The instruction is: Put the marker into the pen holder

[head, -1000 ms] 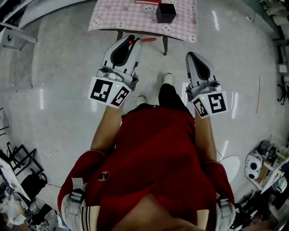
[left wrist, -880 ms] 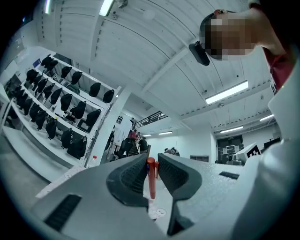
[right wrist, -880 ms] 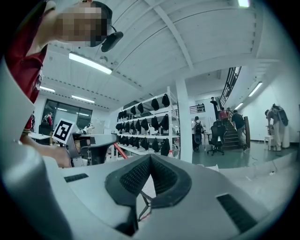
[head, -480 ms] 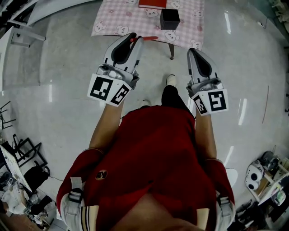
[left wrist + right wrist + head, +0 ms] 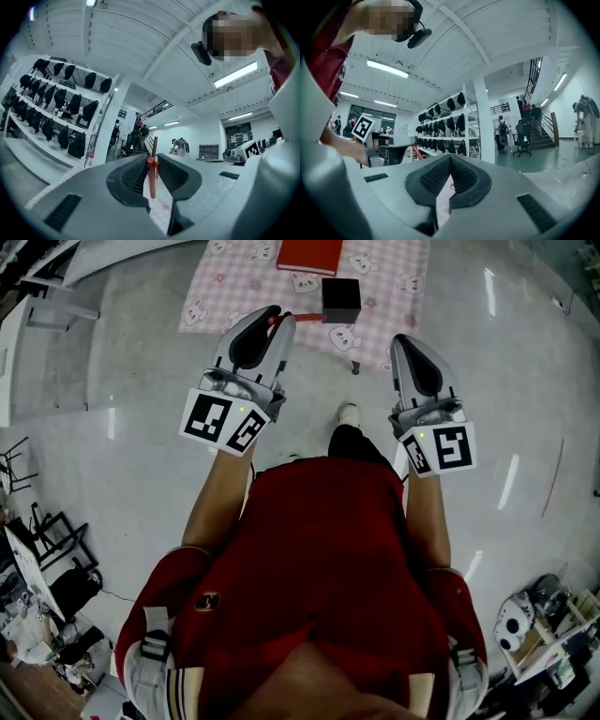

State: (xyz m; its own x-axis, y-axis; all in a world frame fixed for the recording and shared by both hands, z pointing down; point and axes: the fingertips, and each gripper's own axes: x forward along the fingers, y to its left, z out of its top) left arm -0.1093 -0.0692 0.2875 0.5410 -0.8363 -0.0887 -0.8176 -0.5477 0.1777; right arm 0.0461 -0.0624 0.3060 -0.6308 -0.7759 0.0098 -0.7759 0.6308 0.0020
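A red marker (image 5: 151, 178) stands upright between the jaws of my left gripper (image 5: 151, 157), which is shut on it. In the head view the left gripper (image 5: 273, 326) hovers over the near edge of the pink checked table (image 5: 225, 287), and the marker (image 5: 298, 315) sticks out to its right. The black square pen holder (image 5: 340, 299) stands on the table just beyond, slightly right of the marker. My right gripper (image 5: 410, 345) is over the floor near the table's front right; its jaws (image 5: 450, 157) are shut with nothing between them.
A red book (image 5: 309, 254) lies on the table behind the pen holder. A table leg (image 5: 355, 364) shows under the front edge. The person's foot (image 5: 347, 413) is on the shiny grey floor. Clutter sits at the lower left (image 5: 56, 596) and lower right (image 5: 525, 634).
The table and pen holder have come lower and closer in the head view as the person moves toward them. Both grippers keep their pose, and the marker stays held.
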